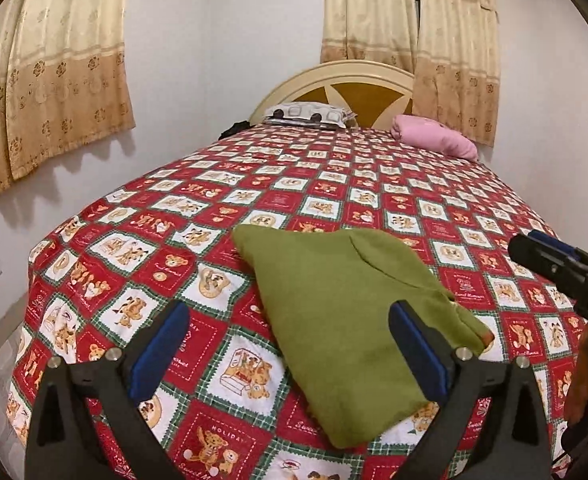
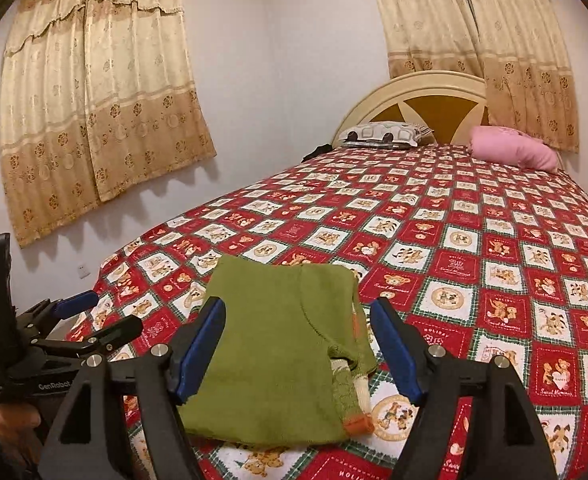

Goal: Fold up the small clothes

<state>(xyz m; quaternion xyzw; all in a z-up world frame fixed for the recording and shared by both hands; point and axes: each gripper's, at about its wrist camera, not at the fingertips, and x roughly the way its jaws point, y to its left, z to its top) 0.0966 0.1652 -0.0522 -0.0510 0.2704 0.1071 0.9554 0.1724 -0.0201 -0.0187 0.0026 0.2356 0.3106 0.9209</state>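
Note:
A small green garment (image 1: 341, 320) lies folded and flat on the red patterned bedspread (image 1: 333, 184), near the foot of the bed. It also shows in the right wrist view (image 2: 278, 352), with an orange cuff at its near right corner. My left gripper (image 1: 290, 324) is open and empty, hovering over the garment's left part. My right gripper (image 2: 297, 320) is open and empty, its blue pads on either side of the garment above it. The right gripper shows at the right edge of the left wrist view (image 1: 553, 264); the left gripper shows at the left of the right wrist view (image 2: 86, 320).
A patterned pillow (image 1: 309, 114) and a pink pillow (image 1: 433, 140) lie at the headboard (image 1: 333, 80). Curtains (image 1: 54, 80) hang on the left and back walls. The bed's left edge drops to the floor near the wall.

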